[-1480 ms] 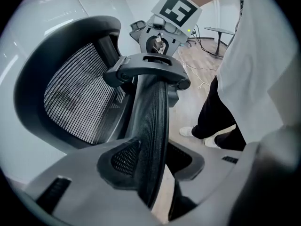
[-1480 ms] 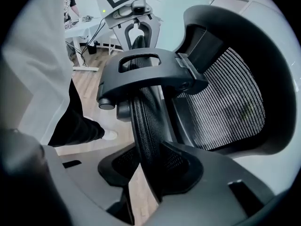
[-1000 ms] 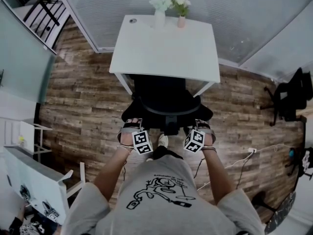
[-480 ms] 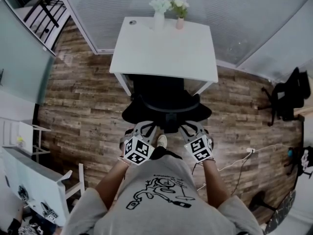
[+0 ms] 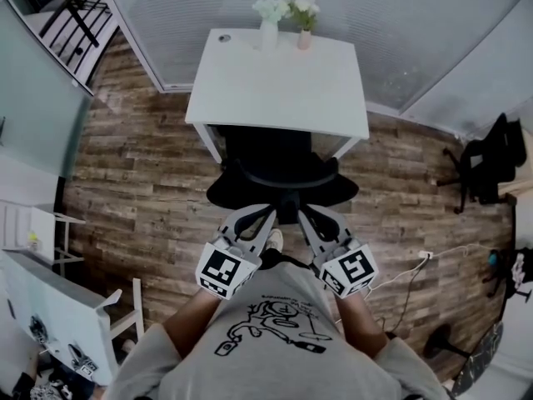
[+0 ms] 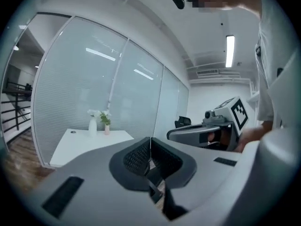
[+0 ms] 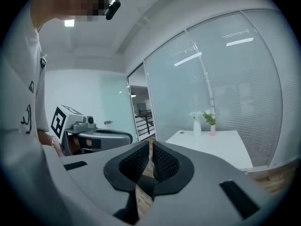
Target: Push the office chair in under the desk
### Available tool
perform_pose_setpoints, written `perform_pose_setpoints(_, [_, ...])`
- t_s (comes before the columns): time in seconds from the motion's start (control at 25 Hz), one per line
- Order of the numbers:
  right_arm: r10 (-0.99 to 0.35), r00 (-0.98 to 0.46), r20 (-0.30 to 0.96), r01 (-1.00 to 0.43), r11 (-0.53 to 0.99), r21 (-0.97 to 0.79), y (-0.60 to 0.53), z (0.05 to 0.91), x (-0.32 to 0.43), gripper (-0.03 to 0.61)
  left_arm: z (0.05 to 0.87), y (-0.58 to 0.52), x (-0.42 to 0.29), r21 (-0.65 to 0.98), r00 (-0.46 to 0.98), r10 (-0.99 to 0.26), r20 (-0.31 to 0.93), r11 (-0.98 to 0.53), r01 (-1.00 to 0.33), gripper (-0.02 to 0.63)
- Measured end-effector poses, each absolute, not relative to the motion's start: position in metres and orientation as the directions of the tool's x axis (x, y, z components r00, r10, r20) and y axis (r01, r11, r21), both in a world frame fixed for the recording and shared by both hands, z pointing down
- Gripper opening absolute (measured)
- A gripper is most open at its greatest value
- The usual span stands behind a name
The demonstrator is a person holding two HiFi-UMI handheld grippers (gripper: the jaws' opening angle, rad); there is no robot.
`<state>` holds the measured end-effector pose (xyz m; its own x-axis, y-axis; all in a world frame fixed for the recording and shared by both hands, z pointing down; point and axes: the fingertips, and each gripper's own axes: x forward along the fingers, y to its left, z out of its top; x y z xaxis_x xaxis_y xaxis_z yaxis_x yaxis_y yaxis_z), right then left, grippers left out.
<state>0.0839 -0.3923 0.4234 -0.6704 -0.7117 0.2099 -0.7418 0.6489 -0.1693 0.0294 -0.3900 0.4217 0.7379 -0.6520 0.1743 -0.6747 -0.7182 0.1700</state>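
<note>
The office chair (image 5: 279, 182) stood at 12 o'clock from the person, its seat run in beneath the near edge of the white desk (image 5: 275, 86). Only the dark curved backrest and a stub of the column showed, with the seat front and base hidden by the desktop. Both hands were covered by the marker cubes. The tips of the left gripper (image 5: 254, 215) and right gripper (image 5: 318, 215) overlapped the backrest's near rim in the head view, so contact could not be judged there. In each gripper view the grey jaw bodies blocked the chair altogether. The left tongs had just been closing and sat pad against pad with nothing between them. The right tongs had just been closing too, drawn in to a bare slit, also empty. At the desk's 12 o'clock edge a white vase (image 5: 268, 34) held pale blooms, and just beside it, at its 3 o'clock, a small pink vase (image 5: 305, 39) held a green-and-white sprig. A second black chair (image 5: 491, 167) at 3 o'clock and a white table (image 5: 58, 307) at 8 o'clock were cut off by the frame.
</note>
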Motion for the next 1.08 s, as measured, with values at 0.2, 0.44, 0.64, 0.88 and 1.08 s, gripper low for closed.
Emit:
perform_pose_setpoints(0.2, [-0.711,-0.68,0.179,-0.733,0.654,-0.187,-0.385,0.404,0.073,0.04,0.412,-0.386,0.032,0.201,0.743,-0.65,0.159,-0.716,-0.669,0.005])
perform_pose_setpoints(0.44, [-0.715,-0.674,0.184,-0.739,0.652,-0.17,-0.388,0.402,0.07,0.04,0.411,-0.39,0.026,0.189,0.743,-0.648,0.165,-0.719,-0.669,0.005])
perform_pose_setpoints(0.64, [-0.718,-0.669,0.193,-0.743,0.649,-0.163,-0.392,0.403,0.07,0.039,0.408,-0.392,0.024,0.189,0.746,-0.645,0.164,-0.722,-0.666,0.005])
perform_pose_setpoints(0.88, [-0.719,-0.668,0.192,-0.744,0.65,-0.154,-0.393,0.401,0.068,0.039,0.405,-0.391,0.025,0.192,0.753,-0.639,0.156,-0.728,-0.658,0.005])
perform_pose_setpoints(1.08, [-0.716,-0.671,0.191,-0.741,0.655,-0.15,-0.392,0.402,0.064,0.04,0.406,-0.388,0.023,0.189,0.758,-0.632,0.161,-0.734,-0.652,0.005])
